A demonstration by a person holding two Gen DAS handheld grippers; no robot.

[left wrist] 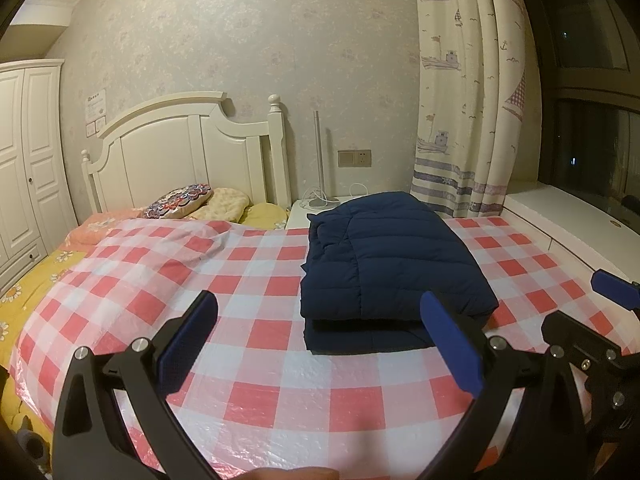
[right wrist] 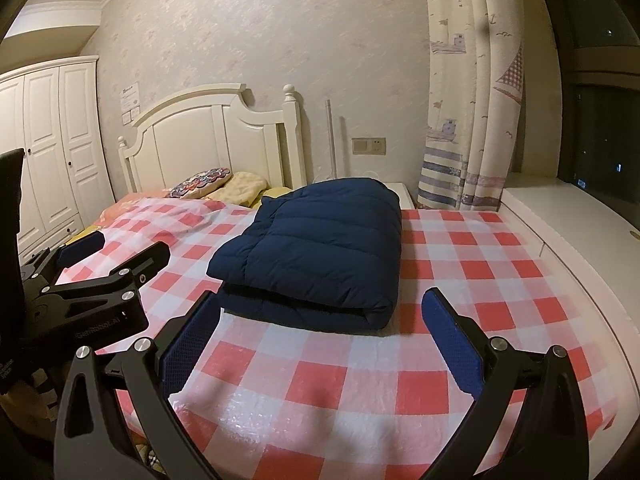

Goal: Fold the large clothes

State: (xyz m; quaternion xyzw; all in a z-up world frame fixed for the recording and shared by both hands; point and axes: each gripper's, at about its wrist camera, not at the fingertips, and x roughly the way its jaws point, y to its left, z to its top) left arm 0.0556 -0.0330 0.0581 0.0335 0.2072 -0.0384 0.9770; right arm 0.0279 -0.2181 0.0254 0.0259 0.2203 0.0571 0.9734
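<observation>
A dark blue quilted jacket (left wrist: 392,264) (right wrist: 320,252) lies folded into a thick rectangle on the red-and-white checked sheet (left wrist: 280,360) (right wrist: 460,280) covering the bed. My left gripper (left wrist: 320,320) hovers open just short of the jacket's near edge, with nothing between its blue pads (left wrist: 188,344). My right gripper (right wrist: 320,320) is open as well, a little in front of the folded bundle's near fold, empty. The right gripper also shows at the right edge of the left wrist view, and the left gripper at the left edge of the right wrist view.
A white headboard (left wrist: 188,148) and pillows (left wrist: 188,202) stand at the bed's far end. A white nightstand (left wrist: 316,212) with a lamp pole sits beside it. A curtain (left wrist: 468,100), a white window ledge (left wrist: 560,216) and a wardrobe (left wrist: 24,168) border the bed.
</observation>
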